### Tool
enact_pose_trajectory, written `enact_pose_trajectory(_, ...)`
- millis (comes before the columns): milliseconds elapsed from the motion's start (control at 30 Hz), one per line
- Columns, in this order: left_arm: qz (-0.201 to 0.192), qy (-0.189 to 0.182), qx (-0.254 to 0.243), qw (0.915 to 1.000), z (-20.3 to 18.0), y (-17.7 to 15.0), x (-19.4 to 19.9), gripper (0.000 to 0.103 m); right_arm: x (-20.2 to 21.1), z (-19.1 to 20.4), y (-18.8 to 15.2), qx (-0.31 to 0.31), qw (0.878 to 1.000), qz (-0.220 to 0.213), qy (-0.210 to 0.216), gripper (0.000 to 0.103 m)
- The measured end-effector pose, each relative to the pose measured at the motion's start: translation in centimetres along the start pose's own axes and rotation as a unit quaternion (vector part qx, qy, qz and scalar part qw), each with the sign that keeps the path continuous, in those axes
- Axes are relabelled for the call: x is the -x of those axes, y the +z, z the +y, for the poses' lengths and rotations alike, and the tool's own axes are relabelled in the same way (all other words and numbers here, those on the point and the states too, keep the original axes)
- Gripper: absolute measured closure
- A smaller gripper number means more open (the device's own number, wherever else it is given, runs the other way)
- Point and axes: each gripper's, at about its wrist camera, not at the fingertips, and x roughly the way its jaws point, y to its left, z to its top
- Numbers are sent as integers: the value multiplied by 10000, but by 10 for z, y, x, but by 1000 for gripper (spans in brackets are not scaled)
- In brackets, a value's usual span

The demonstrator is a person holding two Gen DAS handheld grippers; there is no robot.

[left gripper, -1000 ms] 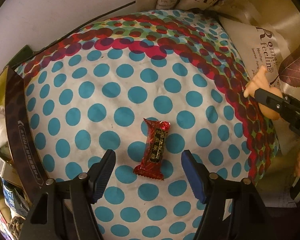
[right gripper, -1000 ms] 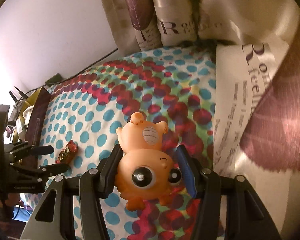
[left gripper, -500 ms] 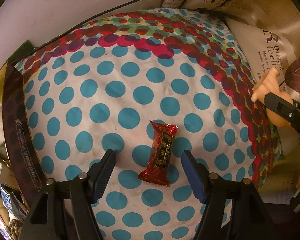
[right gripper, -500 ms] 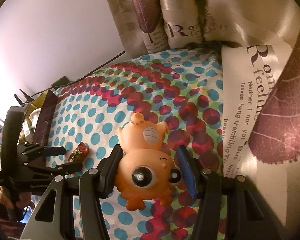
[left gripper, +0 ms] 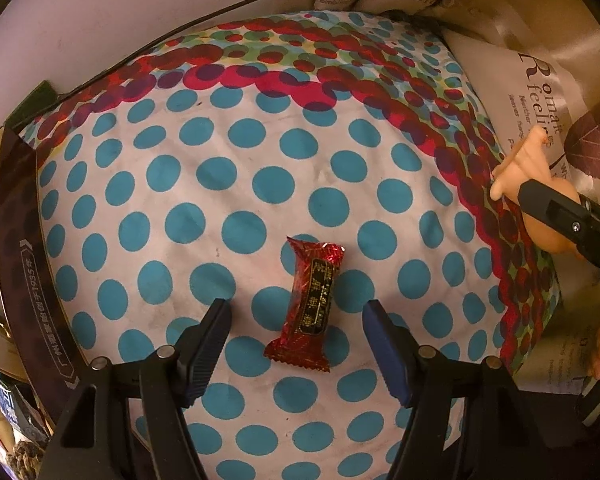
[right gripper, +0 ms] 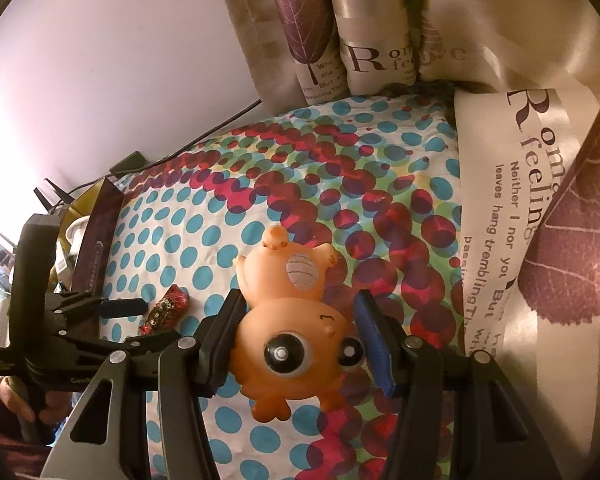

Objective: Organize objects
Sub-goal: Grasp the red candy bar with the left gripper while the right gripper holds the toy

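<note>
A small red foil-wrapped candy bar with gold lettering [left gripper: 305, 307] lies flat on a tablecloth printed with teal dots and a band of red and maroon dots [left gripper: 204, 184]. Seen from the left wrist, its long axis runs nearly straight away from the camera, leaning slightly to the right at the far end, with both crimped ends of the wrapper showing. The left gripper [left gripper: 296, 322] hangs over it with its jaws standing wide apart, one finger on each side of the bar's near half and neither pad touching the wrapper. The right gripper [right gripper: 296, 334] is clamped on an orange rubber toy animal with big black eyes [right gripper: 290, 320]; the pads press on the sides of its head, the face turned toward the camera and the body with a grey striped belly patch pointing away over the cloth. In the right wrist view the candy bar [right gripper: 165, 309] lies to the left of the toy, well apart from it. A dark brown box with a gold interior [left gripper: 10, 248] sits at the cloth's left edge, and satin cushions printed with purple leaves and lettering [right gripper: 380, 32] line the far and right sides.
</note>
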Motion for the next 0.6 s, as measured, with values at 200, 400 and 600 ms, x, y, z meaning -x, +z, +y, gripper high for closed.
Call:
enact_pose_trajectory(200,-9,-22,-85,10000,-4,0,-2,35,-1,-1,-2,-67,10000,8,14,50)
enact_pose_trajectory(400,-52,115,-114,9999,-4,-2,-3,41,-2,-2,-3,-85,9999,37,71,49)
enact_pose_trajectory(600,-75,118,-91,9999,-3,-1,-2,43,-5,-1,-5,-103,9999,67,106,49)
